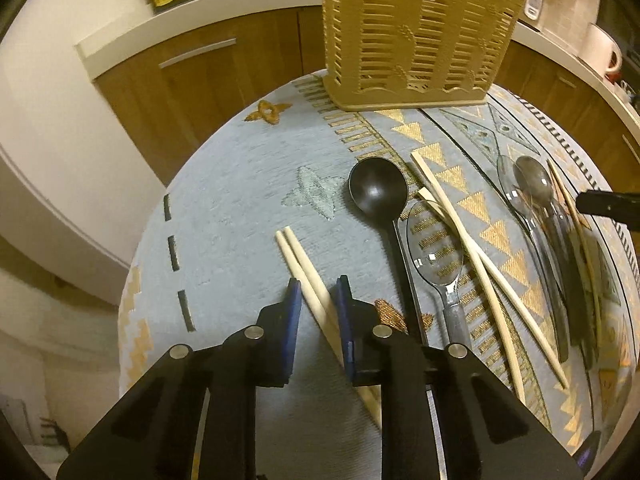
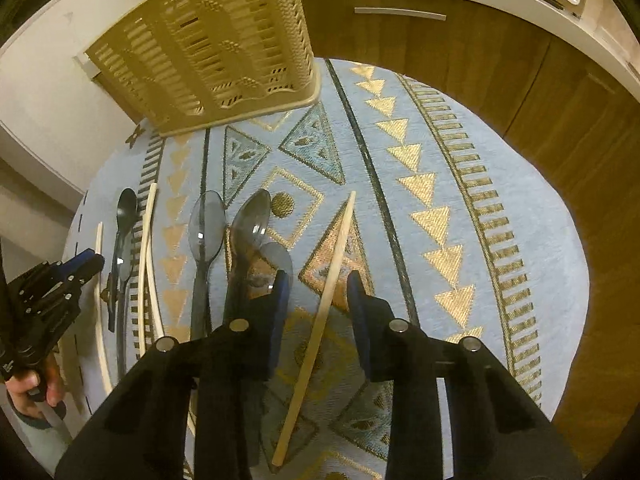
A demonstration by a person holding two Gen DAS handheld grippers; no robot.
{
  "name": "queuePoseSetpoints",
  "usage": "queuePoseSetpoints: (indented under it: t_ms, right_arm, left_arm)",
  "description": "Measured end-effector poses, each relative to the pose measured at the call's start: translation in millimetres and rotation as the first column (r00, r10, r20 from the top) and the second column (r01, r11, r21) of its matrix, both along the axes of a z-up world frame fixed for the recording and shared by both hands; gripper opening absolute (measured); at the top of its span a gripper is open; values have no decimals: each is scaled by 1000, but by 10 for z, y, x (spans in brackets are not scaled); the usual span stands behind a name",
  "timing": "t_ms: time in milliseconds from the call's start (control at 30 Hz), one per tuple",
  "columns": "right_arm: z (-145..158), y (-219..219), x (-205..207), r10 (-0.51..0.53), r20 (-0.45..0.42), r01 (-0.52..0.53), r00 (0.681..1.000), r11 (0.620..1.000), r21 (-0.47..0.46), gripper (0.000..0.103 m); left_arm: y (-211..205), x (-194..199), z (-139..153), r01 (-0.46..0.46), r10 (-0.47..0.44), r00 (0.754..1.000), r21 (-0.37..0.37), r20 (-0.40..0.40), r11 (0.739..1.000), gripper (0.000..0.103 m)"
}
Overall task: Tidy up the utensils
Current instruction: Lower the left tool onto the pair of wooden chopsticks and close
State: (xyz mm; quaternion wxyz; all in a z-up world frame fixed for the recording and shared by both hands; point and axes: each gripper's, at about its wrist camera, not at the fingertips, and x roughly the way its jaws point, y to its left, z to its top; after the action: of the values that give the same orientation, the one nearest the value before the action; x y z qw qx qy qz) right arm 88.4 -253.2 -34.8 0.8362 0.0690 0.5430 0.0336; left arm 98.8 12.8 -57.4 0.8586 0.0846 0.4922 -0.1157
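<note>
My left gripper (image 1: 319,288) points down at the cloth, its blue pads closed against a pair of pale chopsticks (image 1: 298,258) that runs slantwise between them. In the right wrist view the left gripper (image 2: 86,262) shows at the far left, held by a hand (image 2: 32,392). My right gripper (image 2: 318,284) straddles a single wooden chopstick (image 2: 340,240); a gap shows on both sides of it, so the jaws are open. A beige slotted utensil basket (image 1: 416,32) (image 2: 208,48) stands at the table's far side.
A black ladle (image 1: 378,190), a clear spoon (image 1: 434,248), two bent chopsticks (image 1: 472,248) and dark spoons (image 1: 534,182) lie on the blue patterned cloth (image 1: 240,200). Clear spoons (image 2: 206,220) (image 2: 252,216) lie left of my right gripper. Wooden cabinets (image 2: 480,60) ring the round table.
</note>
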Motion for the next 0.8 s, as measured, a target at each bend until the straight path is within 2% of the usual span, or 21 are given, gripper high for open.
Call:
queuePoseSetpoints:
  t_ms: [100,267,467,533,567,700,800]
  right_arm:
    - [-24,-8,47,-2,-26,1,1000,999,-33,26]
    - [-127,-48,129,3,-91,-4,996,1000,-16,22]
    - [-128,72,188,31,-130,-45,991,993,-110,14]
    - [-127,115,206,42,-146,-61,988,990,-129,10]
    - [-137,147,232,43,-151,-63,988,989,-131,8]
    - [-138,232,277,62,-152,-86,986,984,-155,6]
    - [-133,304,256,77,-139,-100,987,981,-169,5]
  left_arm:
    - [14,19,-2,47,-47,999,2,-11,999,14]
    - [34,76,5,96,-96,994,-5,-47,995,14]
    - [11,146,11,124,-122,987,12,-102,992,16]
    - [-3,192,17,141,-137,980,17,-147,990,20]
    - [-17,219,18,151,-145,975,22,-171,988,23]
    - [-108,244,12,191,-171,964,86,-204,978,24]
    - [-175,243,16,209,-181,959,113,-218,971,15]
